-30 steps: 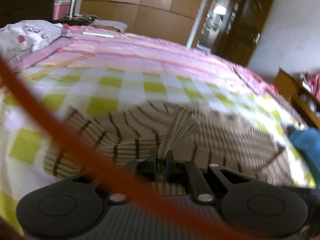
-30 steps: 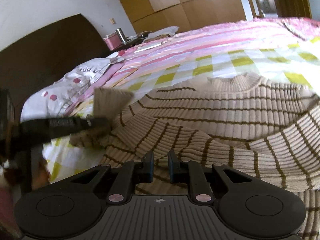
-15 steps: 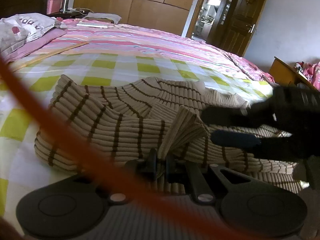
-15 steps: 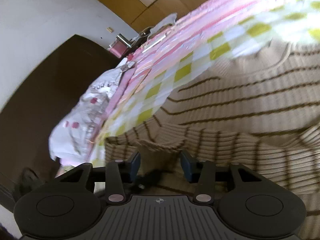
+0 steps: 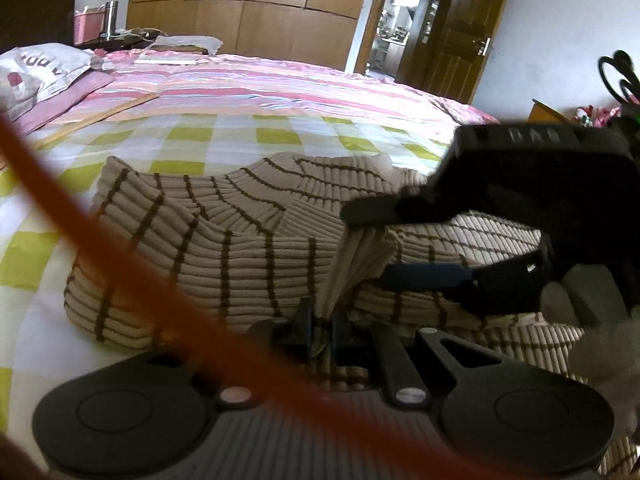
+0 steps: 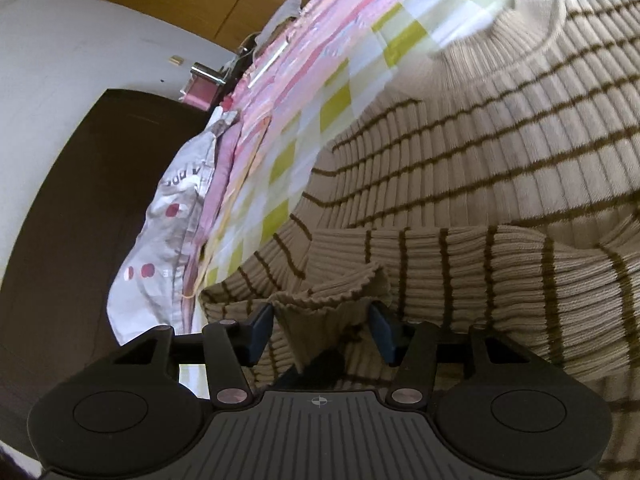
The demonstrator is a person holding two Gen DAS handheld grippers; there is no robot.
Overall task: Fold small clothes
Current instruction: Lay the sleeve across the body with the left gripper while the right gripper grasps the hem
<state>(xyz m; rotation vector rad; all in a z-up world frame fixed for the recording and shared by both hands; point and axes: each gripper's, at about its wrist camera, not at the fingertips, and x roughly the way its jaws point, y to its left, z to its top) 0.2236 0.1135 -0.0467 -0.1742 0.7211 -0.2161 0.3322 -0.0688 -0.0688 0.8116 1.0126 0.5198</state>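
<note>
While the left claw (image 5: 320, 330) pinches a sleeve cuff (image 5: 356, 256), the sweater (image 5: 192, 252) lies on the checked bed (image 5: 224, 136); the right claw (image 6: 320, 330) is opening, cuff loose between; wardrobe (image 5: 248, 4) behind.

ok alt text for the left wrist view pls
The left hand-held gripper is shut on a cuff of a beige striped ribbed sweater lying on a checked bedsheet. The right hand-held gripper, jaws opening, straddles the same cuff.

Ribbed knit sweater (image 5: 224, 256) on smooth cotton bedsheet (image 5: 192, 136); glossy wooden wardrobe (image 5: 248, 4).
</note>
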